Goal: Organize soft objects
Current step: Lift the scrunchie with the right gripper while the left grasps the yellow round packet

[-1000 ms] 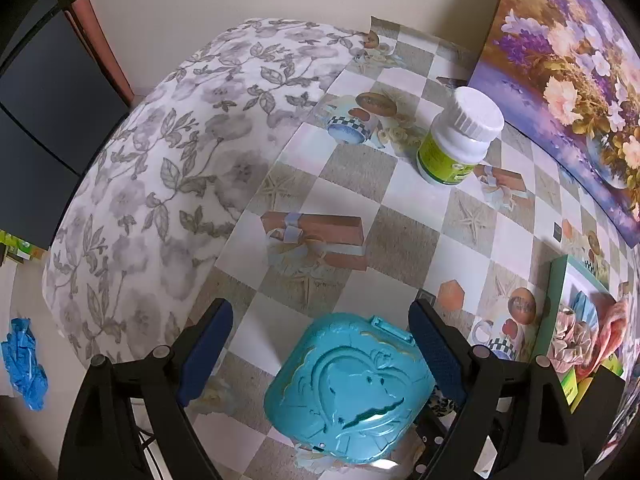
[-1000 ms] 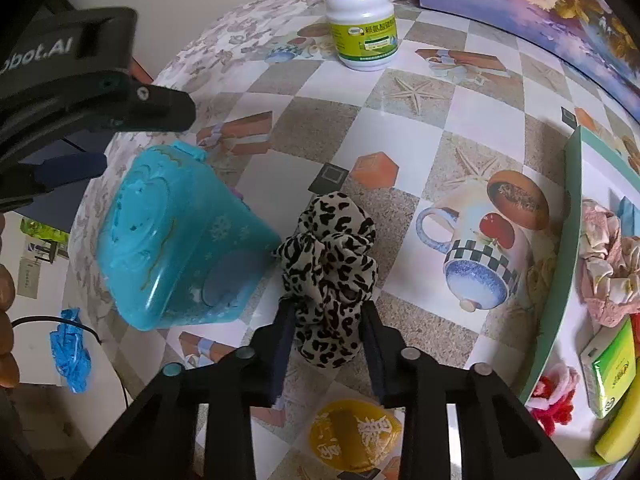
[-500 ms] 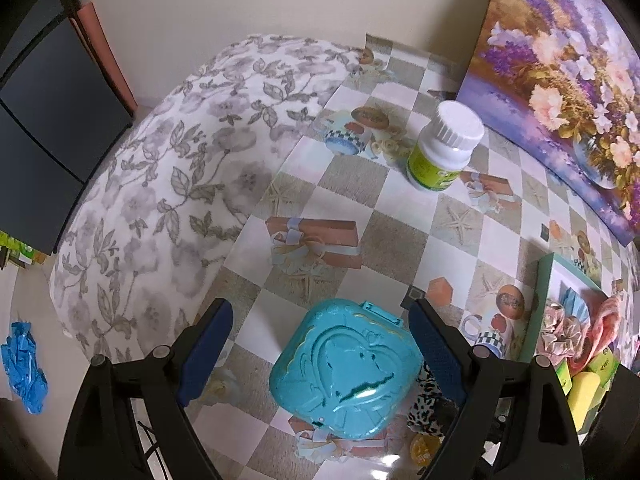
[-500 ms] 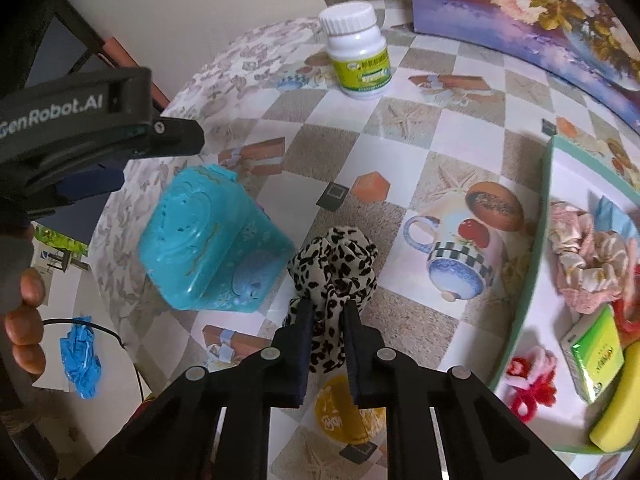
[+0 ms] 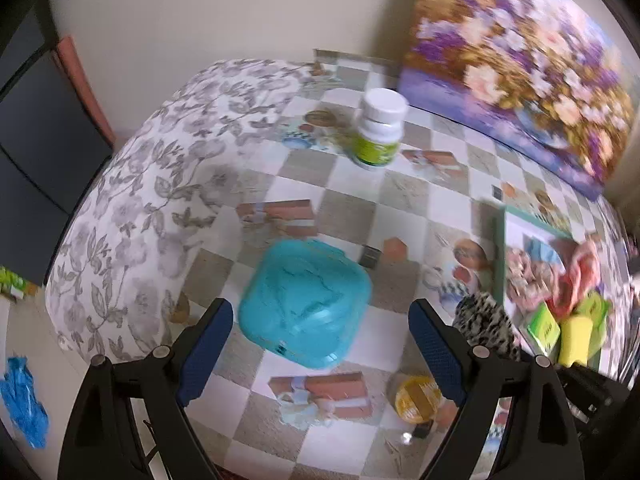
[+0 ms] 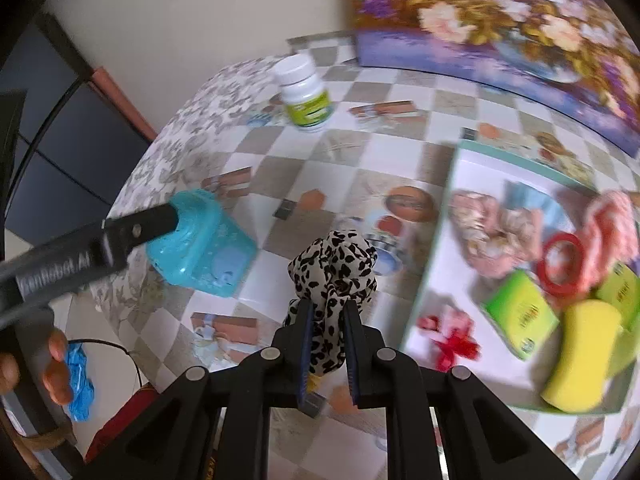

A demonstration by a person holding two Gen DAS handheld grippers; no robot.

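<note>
My right gripper [image 6: 327, 312] is shut on a leopard-print scrunchie [image 6: 334, 264], lifted off the checked tablecloth [image 6: 360, 160]. The same scrunchie [image 5: 486, 326] shows at the right of the left wrist view. A green-rimmed white tray [image 6: 448, 216] to the right holds pink scrunchies [image 6: 492, 232], a red ring [image 6: 562, 264], green packets [image 6: 520, 316] and a yellow sponge [image 6: 580, 356]. My left gripper [image 5: 320, 354] is open above a teal plastic case [image 5: 304, 300] and touches nothing; its finger [image 6: 132, 228] crosses the right wrist view in front of the case [image 6: 200, 248].
A white bottle with a green label [image 5: 378, 134] stands at the back of the table. A flower painting [image 5: 520, 60] leans on the wall. A red bow [image 6: 454, 340] lies by the tray's edge. The floral-clothed table edge [image 5: 120, 240] drops at the left, with a blue glove [image 5: 20, 404] on the floor.
My right gripper closed on the scrunchie and lifted it up and toward the tray. My left gripper rose and drew back from the teal case, still open.
</note>
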